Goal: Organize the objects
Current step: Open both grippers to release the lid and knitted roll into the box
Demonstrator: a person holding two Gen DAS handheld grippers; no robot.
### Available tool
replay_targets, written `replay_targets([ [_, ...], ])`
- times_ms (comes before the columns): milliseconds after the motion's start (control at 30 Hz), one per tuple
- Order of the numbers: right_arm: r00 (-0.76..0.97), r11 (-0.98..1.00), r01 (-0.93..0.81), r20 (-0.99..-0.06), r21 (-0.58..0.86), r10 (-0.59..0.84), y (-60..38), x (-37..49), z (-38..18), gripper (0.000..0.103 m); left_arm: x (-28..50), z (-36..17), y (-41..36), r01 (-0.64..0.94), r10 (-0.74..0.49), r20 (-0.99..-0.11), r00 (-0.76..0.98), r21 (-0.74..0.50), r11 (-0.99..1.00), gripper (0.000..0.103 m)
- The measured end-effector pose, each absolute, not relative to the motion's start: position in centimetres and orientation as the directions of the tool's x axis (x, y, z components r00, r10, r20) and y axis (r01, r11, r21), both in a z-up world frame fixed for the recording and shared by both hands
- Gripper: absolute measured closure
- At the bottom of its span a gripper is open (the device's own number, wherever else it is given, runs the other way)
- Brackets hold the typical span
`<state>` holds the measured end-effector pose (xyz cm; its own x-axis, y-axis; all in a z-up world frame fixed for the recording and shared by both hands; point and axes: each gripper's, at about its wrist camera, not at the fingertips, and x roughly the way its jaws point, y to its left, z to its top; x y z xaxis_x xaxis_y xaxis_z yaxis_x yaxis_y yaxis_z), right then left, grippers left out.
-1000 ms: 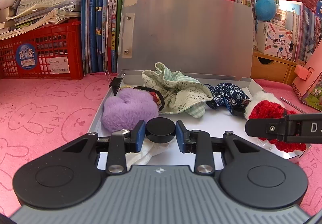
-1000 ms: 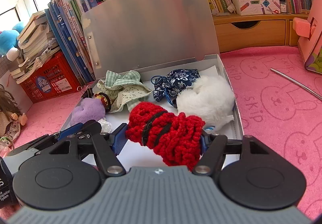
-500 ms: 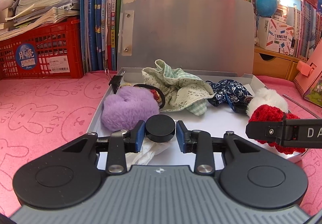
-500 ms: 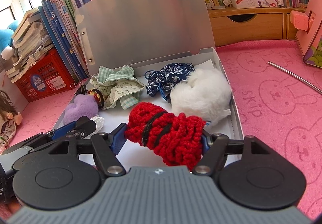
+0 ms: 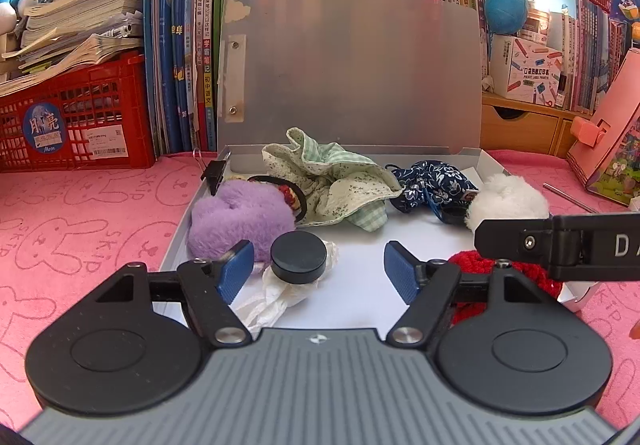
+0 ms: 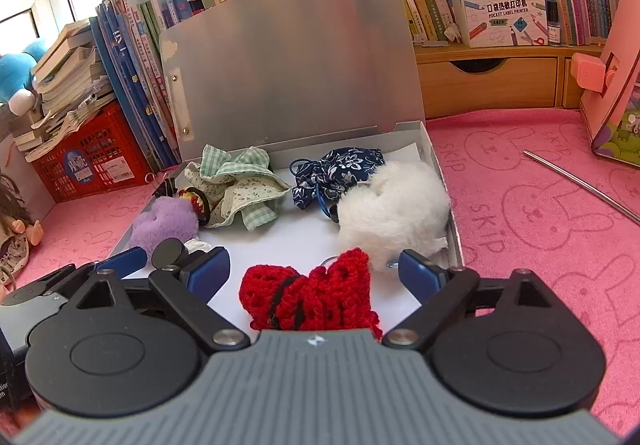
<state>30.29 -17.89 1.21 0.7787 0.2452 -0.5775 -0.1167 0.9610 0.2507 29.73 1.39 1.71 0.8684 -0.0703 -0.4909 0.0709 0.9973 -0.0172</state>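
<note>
An open grey box [image 5: 178, 237] with its lid [image 5: 352, 77] upright holds soft items on a pink cloth. My left gripper [image 5: 318, 271] is opening. A black round disc [image 5: 298, 257] lies between its blue pads on a white tissue [image 5: 276, 301], and neither pad presses on it. My right gripper [image 6: 314, 271] is opening too. A red crochet piece [image 6: 308, 297] rests on the box floor between its spread pads, untouched. Also in the box lie a purple fluffy piece [image 5: 240, 217], a green checked cloth [image 5: 332, 181], a blue floral pouch [image 5: 432, 181] and a white fluffy piece [image 6: 392, 209].
A red crate [image 5: 76, 117] under stacked books stands at the back left, with upright books behind the box. A wooden drawer unit [image 6: 488, 85] and a pink box [image 6: 616, 85] stand to the right. A metal rod [image 6: 580, 181] lies on the cloth, and a black binder clip [image 5: 216, 171] sits at the box's far left corner.
Both grippers' jaws have spread apart. The left let go of the black disc, which now lies on the tissue. The right let go of the red crochet piece, which sank to the box floor.
</note>
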Motion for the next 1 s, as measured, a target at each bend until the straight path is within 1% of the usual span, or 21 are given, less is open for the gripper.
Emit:
replay_targets([
  [67, 0.784, 0.963, -0.119, -0.572, 0.242, 0.240, -17.9, 30.0, 1.5, 0.006, 29.5, 2.0, 1.3, 0.071, -0.070, -0.486, 0.871, -0.015, 0.997, 0.022],
  [300, 0.806, 0.970, -0.129, -0.548, 0.207, 0.224, -18.0, 28.7, 2.4, 0.001, 28.4, 2.8, 1.3, 0.092, -0.096, -0.478, 0.873, -0.032, 0.995, 0.015],
  [367, 0.812, 0.973, -0.129, -0.543, 0.190, 0.214, -18.0, 28.3, 2.6, 0.000, 28.0, 3.1, 1.3, 0.099, -0.103, -0.472, 0.875, -0.033, 0.995, 0.012],
  [533, 0.823, 0.976, -0.126, -0.530, 0.179, 0.203, -18.2, 27.3, 3.0, 0.000, 26.9, 3.6, 1.3, 0.103, -0.109, -0.462, 0.880, -0.040, 0.994, 0.008],
  [667, 0.831, 0.976, -0.124, -0.520, 0.178, 0.200, -18.5, 26.6, 3.4, 0.000, 25.9, 4.1, 1.3, 0.099, -0.099, -0.435, 0.895, -0.022, 0.995, 0.003],
  [800, 0.838, 0.977, -0.127, -0.508, 0.173, 0.199, -18.7, 25.7, 3.8, 0.000, 24.7, 4.5, 1.2, 0.099, -0.093, -0.415, 0.905, -0.007, 0.995, 0.001],
  [1000, 0.847, 0.977, -0.134, -0.492, 0.169, 0.201, -19.1, 24.4, 4.5, 0.000, 23.0, 5.2, 0.9, 0.117, -0.113, -0.396, 0.911, -0.015, 0.993, 0.001],
])
